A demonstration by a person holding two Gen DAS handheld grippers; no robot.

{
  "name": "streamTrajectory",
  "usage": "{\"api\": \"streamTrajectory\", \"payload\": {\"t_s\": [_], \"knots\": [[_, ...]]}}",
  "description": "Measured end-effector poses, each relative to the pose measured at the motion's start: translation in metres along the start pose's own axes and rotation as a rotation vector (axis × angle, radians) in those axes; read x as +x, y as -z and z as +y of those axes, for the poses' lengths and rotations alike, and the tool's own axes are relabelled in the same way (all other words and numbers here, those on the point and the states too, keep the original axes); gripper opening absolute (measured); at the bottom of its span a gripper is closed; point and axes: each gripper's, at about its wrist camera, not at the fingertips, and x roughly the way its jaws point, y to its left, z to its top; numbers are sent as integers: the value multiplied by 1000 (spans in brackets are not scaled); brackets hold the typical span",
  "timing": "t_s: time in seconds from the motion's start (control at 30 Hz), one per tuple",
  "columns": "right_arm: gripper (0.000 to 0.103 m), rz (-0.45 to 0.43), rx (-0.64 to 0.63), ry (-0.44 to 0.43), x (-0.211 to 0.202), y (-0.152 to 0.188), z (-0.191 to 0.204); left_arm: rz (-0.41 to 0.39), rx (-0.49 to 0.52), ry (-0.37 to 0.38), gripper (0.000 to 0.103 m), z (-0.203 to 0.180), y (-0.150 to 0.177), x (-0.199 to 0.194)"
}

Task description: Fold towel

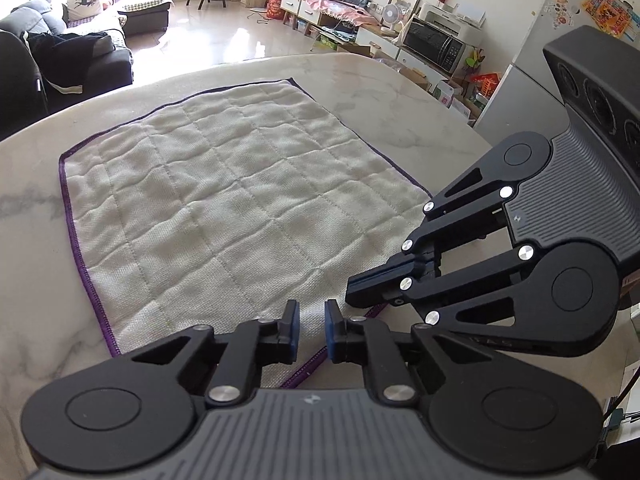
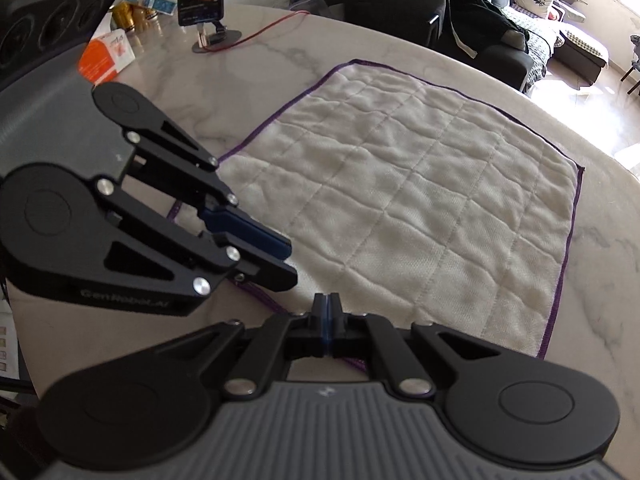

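Both grippers hang over the near hem of the towel, which lies spread flat on the marble table, so I'd say the step in hand is getting a hold on that near edge to start the first fold.

Nearest, the left gripper has its blue pads a small gap apart, with nothing pinched between them that I can see; the towel and its purple hem just show through the gap underneath. The right gripper is fully together, pads touching, and as far as I can tell it's closed on nothing, the hem passing below it.

To do this well, I'd guess the right one needs to open first, then each claw should come down on the purple trim near its own corner rather than both crowding the middle (they sit just beside each other right now, which would leave the corners to flop). Pinch only the single layer, lift both sides evenly, and carry the near edge over to meet the far one so the borders line up.

The towel itself: cream, quilted in a grid of stitched squares, lightly rumpled but with no real folds, purple binding all round. It looks soft and limp, so it'll probably sag between the two grips. Its far edge runs close to the table's rim.
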Motion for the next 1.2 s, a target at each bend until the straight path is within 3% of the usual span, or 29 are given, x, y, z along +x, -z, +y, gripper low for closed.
{"api": "streamTrajectory", "payload": {"t_s": [0.2, 0.43, 0.83, 0.9, 0.93, 0.97, 1.0, 1.03, 1.1, 1.13, 1.2], "knots": [[0, -8, 36, 2, -9, 15, -15, -61, -45, 63, 11, 15, 24, -9], [0, -12, 143, 29, -28, 45, -56, -99, -211, 147, 7, 55, 56, -30], [1, -23, 261, 64, -49, 78, -95, -111, -288, 166, 7, 82, 77, -50], [7, -17, 262, 66, -50, 78, -96, -111, -300, 172, 14, 86, 78, -53], [20, -14, 261, 67, -50, 78, -96, -113, -305, 173, 17, 88, 78, -55], [27, -17, 262, 68, -51, 76, -97, -118, -303, 167, 19, 88, 77, -58], [33, -28, 265, 69, -53, 75, -98, -126, -296, 158, 27, 88, 75, -61], [34, -36, 268, 69, -54, 74, -99, -135, -288, 142, 44, 88, 73, -64], [38, -47, 275, 69, -55, 69, -102, -158, -277, 91, 67, 87, 67, -69], [45, -52, 280, 73, -56, 67, -104, -168, -278, 61, 74, 87, 63, -71], [58, -62, 288, 85, -56, 62, -107, -170, -295, 17, 76, 91, 55, -72]]}}
